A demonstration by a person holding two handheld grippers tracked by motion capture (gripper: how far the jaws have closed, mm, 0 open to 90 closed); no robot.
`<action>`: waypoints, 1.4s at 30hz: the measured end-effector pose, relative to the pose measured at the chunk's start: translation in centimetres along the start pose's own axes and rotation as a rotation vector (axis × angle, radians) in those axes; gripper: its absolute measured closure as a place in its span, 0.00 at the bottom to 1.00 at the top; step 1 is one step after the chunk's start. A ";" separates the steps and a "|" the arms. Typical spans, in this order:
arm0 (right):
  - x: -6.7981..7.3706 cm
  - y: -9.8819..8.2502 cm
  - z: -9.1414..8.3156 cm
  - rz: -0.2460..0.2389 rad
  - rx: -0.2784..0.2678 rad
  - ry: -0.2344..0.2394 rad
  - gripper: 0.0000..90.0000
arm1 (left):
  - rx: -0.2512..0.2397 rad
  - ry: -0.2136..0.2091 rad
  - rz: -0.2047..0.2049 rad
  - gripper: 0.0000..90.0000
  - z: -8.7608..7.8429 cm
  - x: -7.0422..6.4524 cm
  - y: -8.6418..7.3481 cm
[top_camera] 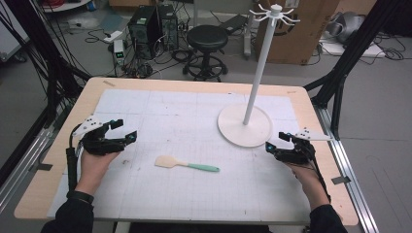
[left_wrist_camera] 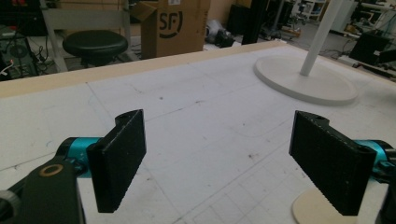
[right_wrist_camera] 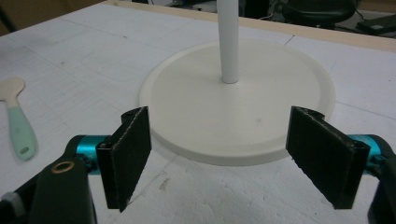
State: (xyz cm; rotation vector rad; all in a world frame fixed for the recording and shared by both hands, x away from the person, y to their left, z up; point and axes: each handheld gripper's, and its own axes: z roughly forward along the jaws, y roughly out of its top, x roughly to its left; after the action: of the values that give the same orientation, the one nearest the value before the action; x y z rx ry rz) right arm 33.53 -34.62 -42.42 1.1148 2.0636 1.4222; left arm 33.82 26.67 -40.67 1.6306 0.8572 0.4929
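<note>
Both the left gripper (top_camera: 122,130) and the right gripper (top_camera: 276,143) hover with jaws apart, the spatula (top_camera: 186,165) lying on the table (top_camera: 160,85) between them.

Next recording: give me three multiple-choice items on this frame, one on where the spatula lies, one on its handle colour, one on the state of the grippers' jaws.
1. Where does the spatula lie?
A. on the stand's base
B. flat on the table mat, between the two grippers
C. hung on the stand's hooks

2. What colour is the spatula's handle?
A. red
B. black
C. mint green

3. How do the jaws of the left gripper and the right gripper stand?
A. both open, nothing between them
B. both shut on the spatula
C. left shut, right open

Answers: 1 B, the high view shows it on the mat, apart from the stand. 2 C, the handle is pale green. 3 A, each gripper view shows wide-apart jaws.
</note>
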 end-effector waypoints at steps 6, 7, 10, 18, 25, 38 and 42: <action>0.0 0.0 0.2 -0.001 0.003 0.002 0.24 | 0.016 -0.001 -0.004 0.21 -0.2 0.0 0.0; 0.0 0.0 0.2 -0.002 0.001 0.003 0.24 | 0.025 -0.001 0.005 0.21 -0.2 -0.1 0.0; 0.0 0.0 0.2 -0.001 0.006 0.005 0.24 | 0.034 -0.004 0.010 0.21 -0.1 -0.1 0.0; -0.1 0.0 0.3 -0.004 0.008 0.005 0.24 | 0.031 -0.001 0.031 0.21 0.0 -0.3 0.0; 0.0 -0.1 0.3 -0.005 0.017 0.004 0.24 | 0.036 -0.017 0.016 0.21 0.1 -0.6 0.4; 0.2 -0.1 0.4 -0.014 0.025 0.011 0.24 | 0.169 -0.328 0.150 0.20 4.7 -6.2 1.4; 0.3 -0.2 0.5 -0.022 0.034 0.014 0.24 | 0.211 -0.390 0.164 0.20 6.4 -7.7 1.2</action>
State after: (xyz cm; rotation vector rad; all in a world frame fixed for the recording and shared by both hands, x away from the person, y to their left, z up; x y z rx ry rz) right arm 33.66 -34.07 -42.74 1.0958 2.1108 1.3931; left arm 33.74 16.62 -40.08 1.9202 0.4977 0.1871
